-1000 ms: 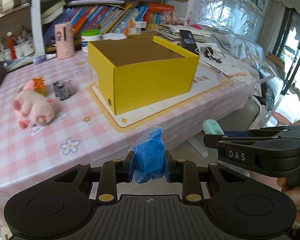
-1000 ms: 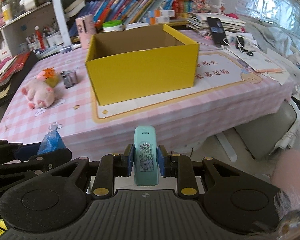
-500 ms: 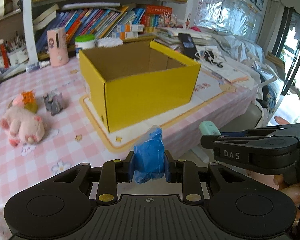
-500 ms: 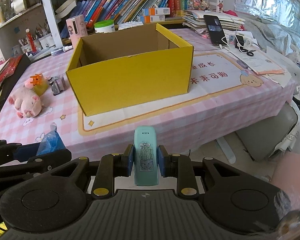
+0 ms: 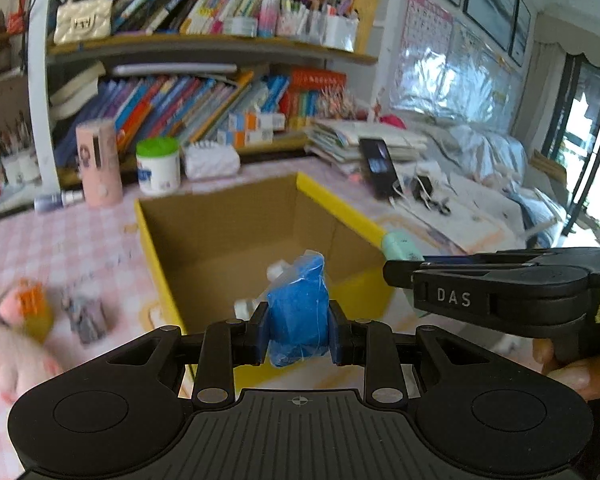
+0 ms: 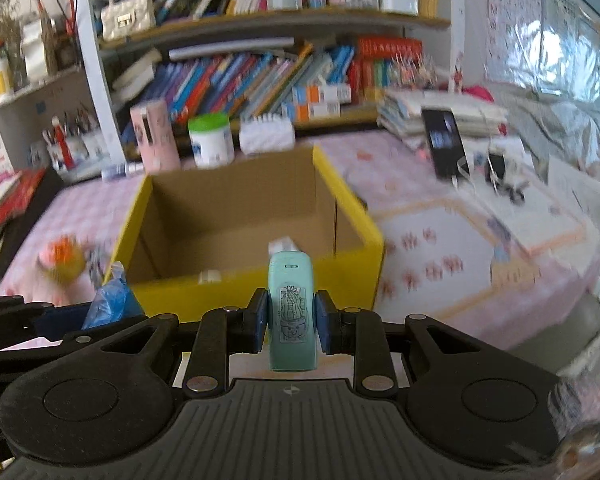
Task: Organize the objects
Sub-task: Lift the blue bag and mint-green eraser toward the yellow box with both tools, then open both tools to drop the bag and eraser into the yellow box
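Two items hang before the open yellow cardboard box (image 6: pixel 256 236): a crumpled blue plastic-wrapped packet (image 5: pixel 298 312) pinched by the left gripper (image 5: pixel 298 334), a mint-green cactus-printed case (image 6: pixel 292 316) clamped by the right gripper (image 6: pixel 292 326). Small white objects inside the box are too blurred to identify, and so is the pink plush toy (image 5: pixel 8 344) left of the box.

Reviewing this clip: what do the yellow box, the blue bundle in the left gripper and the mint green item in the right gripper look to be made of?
Yellow box: cardboard, matte yellow outside, raw brown inside with fold creases.
Blue bundle: something blue wrapped in thin, glossy clear film that crinkles at the top; the contents are unclear.
Mint green item: probably hard plastic, smooth, with rounded corners and a printed cactus sticker.
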Tool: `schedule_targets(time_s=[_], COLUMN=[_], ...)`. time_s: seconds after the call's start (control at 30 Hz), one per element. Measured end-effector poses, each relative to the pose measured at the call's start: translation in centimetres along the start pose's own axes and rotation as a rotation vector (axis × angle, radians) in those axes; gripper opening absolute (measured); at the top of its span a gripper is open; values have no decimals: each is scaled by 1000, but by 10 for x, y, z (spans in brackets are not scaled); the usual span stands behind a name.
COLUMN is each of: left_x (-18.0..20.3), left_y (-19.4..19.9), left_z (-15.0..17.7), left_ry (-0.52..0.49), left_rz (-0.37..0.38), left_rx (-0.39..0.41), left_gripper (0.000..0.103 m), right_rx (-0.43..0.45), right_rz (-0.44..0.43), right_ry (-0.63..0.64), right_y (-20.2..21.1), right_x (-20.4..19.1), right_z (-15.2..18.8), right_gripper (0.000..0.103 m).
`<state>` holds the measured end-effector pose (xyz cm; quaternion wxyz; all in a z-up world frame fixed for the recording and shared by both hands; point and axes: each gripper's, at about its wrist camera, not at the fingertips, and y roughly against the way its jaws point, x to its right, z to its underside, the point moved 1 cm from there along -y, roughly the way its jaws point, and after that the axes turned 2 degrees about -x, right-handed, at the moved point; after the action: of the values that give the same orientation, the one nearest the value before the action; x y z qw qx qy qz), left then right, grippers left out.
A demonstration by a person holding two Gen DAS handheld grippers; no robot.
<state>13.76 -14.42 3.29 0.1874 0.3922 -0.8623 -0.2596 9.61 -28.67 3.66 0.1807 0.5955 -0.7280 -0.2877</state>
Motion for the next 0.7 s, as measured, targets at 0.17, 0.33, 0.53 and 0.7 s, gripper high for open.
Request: schedule_targets(time_s=[0.17, 0.33, 0.53, 0.7], left_x=[-1, -4, -7, -4], left_y=[-30, -72, -120, -142], left_z=[-22, -34, -32, -29], left_ry=[5, 24, 90, 83], left_rz=[-64, -107, -115, -134], left_rx=[1, -56, -173, -247], left_gripper=[27, 27, 27, 27], right_rx=[35, 0, -109, -219], right_rz=[-44, -87, -131, -170], right_ry=[70, 149, 286, 334], right_y=[-22, -65, -124, -166], right_x=[9, 12, 6, 9], right_z=[-41, -73, -96, -109], right_gripper=[23, 23, 23, 23])
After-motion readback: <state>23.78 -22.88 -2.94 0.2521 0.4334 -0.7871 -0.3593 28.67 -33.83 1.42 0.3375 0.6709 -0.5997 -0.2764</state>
